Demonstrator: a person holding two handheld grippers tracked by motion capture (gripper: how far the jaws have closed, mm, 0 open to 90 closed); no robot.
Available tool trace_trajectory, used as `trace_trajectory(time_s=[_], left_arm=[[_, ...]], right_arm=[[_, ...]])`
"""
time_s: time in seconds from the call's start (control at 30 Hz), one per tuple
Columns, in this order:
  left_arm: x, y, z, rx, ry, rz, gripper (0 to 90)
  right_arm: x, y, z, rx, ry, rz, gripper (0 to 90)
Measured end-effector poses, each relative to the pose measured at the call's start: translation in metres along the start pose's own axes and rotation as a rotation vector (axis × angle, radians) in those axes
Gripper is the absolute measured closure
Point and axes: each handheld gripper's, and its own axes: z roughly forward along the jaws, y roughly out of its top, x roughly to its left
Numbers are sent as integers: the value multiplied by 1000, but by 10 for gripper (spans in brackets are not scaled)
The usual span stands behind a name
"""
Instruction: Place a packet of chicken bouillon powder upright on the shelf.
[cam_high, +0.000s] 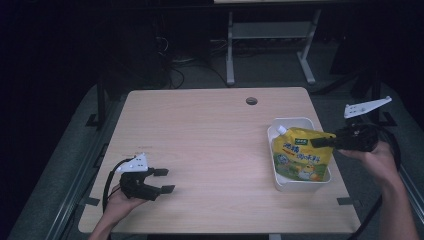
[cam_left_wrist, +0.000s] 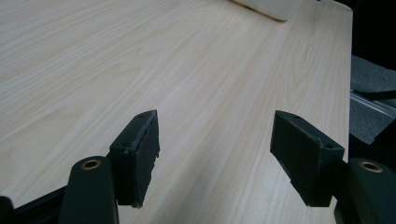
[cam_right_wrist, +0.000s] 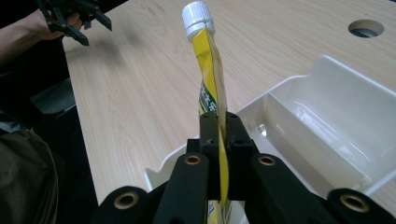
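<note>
Right gripper view: fingers (cam_right_wrist: 219, 135) pinching a yellow white-capped pouch (cam_right_wrist: 210, 79); left gripper (cam_left_wrist: 215, 154) fingers spread.

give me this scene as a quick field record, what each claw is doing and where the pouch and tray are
work in hand: yellow spouted pouch over the white tray
right claw: jaws pinched on the pouch's edge
pouch: white cap at the far end, body hangs over the tray
tray: near the table's right edge, inside bare in the right gripper view
left claw: jaws apart, nothing between them, over bare wood at the table's near left
table: light wood, round hole near the far edge
</note>
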Motion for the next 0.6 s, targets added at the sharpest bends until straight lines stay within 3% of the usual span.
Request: trace_trajectory(time_s=[0.3, 0.6], left_arm=[[0, 0, 0, 1, 0, -2, 323], [0, 0, 0, 1, -1, -1, 323]], right_arm=[[-2, -4, -2, -7, -2, 25, 841], [2, 2, -5, -21, -24, 29, 727]])
